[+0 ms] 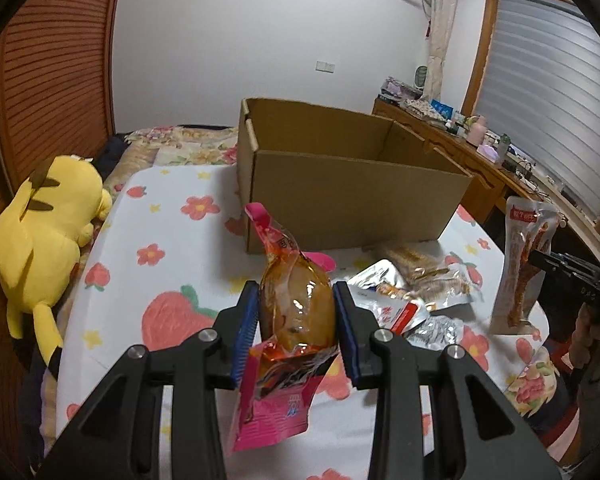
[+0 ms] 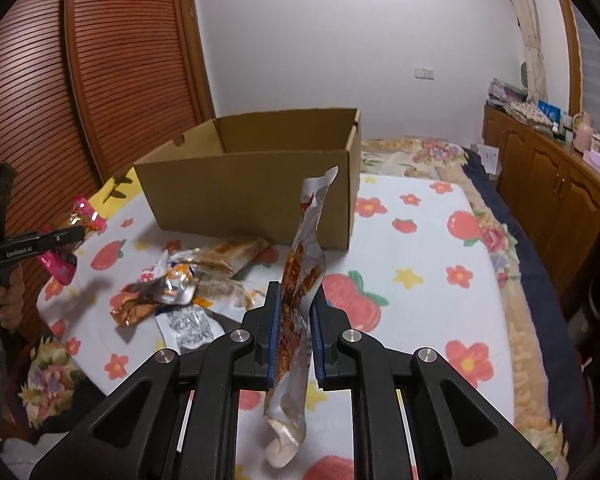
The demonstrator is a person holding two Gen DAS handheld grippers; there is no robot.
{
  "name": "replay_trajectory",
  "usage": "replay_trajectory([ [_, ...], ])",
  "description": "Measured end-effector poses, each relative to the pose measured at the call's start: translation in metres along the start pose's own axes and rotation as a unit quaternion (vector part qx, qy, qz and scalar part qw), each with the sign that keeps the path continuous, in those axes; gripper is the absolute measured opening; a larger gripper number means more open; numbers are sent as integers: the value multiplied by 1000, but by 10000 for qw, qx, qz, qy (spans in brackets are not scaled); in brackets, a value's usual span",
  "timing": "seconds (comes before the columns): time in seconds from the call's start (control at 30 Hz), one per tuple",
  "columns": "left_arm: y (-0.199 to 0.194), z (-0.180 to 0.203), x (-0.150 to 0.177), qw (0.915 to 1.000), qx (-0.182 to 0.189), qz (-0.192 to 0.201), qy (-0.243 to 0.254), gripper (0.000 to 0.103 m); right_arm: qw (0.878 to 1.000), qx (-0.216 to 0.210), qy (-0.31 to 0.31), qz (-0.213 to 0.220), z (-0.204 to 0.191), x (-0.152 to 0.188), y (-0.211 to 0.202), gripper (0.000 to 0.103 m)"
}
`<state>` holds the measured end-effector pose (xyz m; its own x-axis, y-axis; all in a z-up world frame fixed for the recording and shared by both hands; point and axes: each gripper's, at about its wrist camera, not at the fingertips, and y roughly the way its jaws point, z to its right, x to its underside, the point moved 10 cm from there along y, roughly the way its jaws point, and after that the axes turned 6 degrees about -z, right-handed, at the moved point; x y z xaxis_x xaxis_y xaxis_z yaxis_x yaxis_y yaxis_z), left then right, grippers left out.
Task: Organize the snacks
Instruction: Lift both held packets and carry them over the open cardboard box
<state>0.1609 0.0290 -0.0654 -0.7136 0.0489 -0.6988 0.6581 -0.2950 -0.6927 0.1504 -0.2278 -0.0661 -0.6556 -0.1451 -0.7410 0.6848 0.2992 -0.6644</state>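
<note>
The bed [image 1: 172,240], spread with a white cover printed with red flowers and strawberries, carries everything here, and at about twelve o'clock in both wrist views stands the open brown cardboard box [image 1: 340,200], its flaps up; what the views show of its inner walls is bare, and its floor is hidden behind the near wall, so whether any snack lies inside cannot be told. At nine o'clock in the left wrist view a yellow plush toy [image 1: 40,232] lies along the bed's edge, well apart from the work. Between the box and the grippers sits a loose heap of foil and clear-plastic snack packets [image 2: 180,292], several still unsorted on the cover, near the box's front wall. The left gripper [image 1: 296,312] has its jaws closed on a pink-edged clear pouch with a brown, rounded piece of food inside [image 1: 292,308], held above the bed short of the box. The right gripper [image 2: 296,328] has its jaws pressed narrow on a long, thin silver-and-clear packet of reddish-brown food [image 2: 300,288], standing upright and twisted, also short of the box. The task seems at an early or middle stage: two packets are lifted but not yet dropped in, and the heap remains to be cleared.
</note>
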Motion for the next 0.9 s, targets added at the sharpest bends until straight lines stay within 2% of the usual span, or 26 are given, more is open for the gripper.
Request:
replay_trajectory([
  [0.23,-3,15,-33,9995,15,260,160,35,9992,2,-274,286,-12,-30,-18,10],
  [0.47,-2,22,-76,9981,-3,539,291,35,9963,64,-530,673,-16,-78,-30,10],
  [0.77,16,25,-132,9961,-45,780,405,35,9901,222,-894,1057,-19,-145,-22,10],
  [0.9,29,25,-147,9966,-27,733,383,35,9870,351,-1033,1183,-20,-171,-16,10],
])
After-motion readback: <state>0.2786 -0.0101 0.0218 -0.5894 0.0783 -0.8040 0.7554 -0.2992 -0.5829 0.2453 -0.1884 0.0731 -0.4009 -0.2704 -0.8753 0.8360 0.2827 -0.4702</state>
